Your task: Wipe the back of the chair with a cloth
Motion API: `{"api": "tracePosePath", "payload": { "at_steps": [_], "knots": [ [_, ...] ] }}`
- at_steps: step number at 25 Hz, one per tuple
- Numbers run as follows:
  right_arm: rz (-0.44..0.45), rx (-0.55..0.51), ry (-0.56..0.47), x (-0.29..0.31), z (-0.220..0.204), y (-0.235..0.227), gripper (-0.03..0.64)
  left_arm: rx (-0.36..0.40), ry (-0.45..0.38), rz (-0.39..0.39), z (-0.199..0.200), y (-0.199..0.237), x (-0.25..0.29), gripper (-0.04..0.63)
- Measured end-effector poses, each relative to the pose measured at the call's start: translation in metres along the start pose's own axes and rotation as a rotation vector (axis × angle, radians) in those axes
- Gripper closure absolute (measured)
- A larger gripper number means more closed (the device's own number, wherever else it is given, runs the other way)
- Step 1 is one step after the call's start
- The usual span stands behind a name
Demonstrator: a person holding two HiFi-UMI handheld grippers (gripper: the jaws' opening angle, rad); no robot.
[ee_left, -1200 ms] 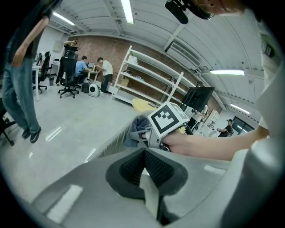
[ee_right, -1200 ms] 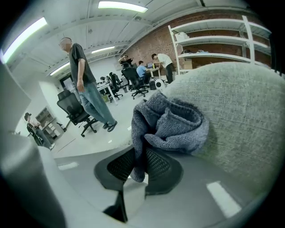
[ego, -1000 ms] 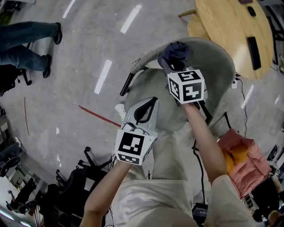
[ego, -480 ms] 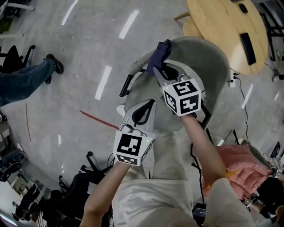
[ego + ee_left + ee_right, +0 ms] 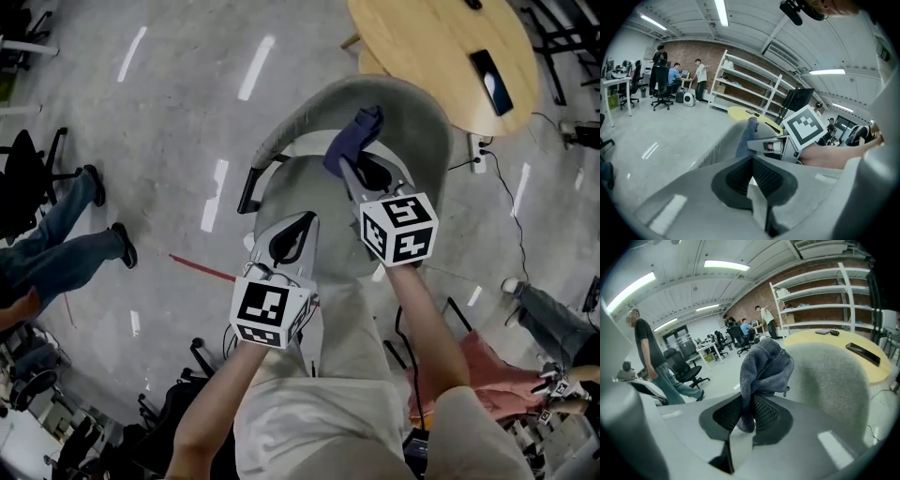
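Cloth (image 5: 765, 363), grey-blue, bunched, pinched in right claw (image 5: 746, 411), near chair back (image 5: 829, 380)

cloth (image 5: 352, 143) dropped — lower on chair back (image 5: 417, 112)

nubby terry cloth (image 5: 765, 363), matt fabric chair (image 5: 427, 131).

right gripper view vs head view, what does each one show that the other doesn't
Only the right gripper view: white shelves, a brick wall and ceiling lights.
Only the head view: the left claw, empty, and a red floor line.
Both: the right claw shut on the cloth, the grey chair back and the round wooden table.
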State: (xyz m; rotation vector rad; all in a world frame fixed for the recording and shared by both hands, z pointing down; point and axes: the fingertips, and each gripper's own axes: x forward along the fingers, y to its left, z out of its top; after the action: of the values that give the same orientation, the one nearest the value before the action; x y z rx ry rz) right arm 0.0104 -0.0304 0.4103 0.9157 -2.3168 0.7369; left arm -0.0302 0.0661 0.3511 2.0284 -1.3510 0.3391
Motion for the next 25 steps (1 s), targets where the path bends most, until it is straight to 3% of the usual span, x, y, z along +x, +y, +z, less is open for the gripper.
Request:
{"api": "tracePosePath", "payload": {
  "at_steps": [17, 25],
  "knots": [
    [-0.230, 0.093, -0.085, -0.094, -0.006, -0.104, 0.537, 0.102, 0.043, -0.142, 0.010, -0.075, 0.039, 0.595],
    [-0.320, 0.097, 0.008, -0.104, -0.016, -0.150, 0.537, 0.107, 0.052, -0.156, 0.013, -0.080, 0.048, 0.595]
  ]
}}
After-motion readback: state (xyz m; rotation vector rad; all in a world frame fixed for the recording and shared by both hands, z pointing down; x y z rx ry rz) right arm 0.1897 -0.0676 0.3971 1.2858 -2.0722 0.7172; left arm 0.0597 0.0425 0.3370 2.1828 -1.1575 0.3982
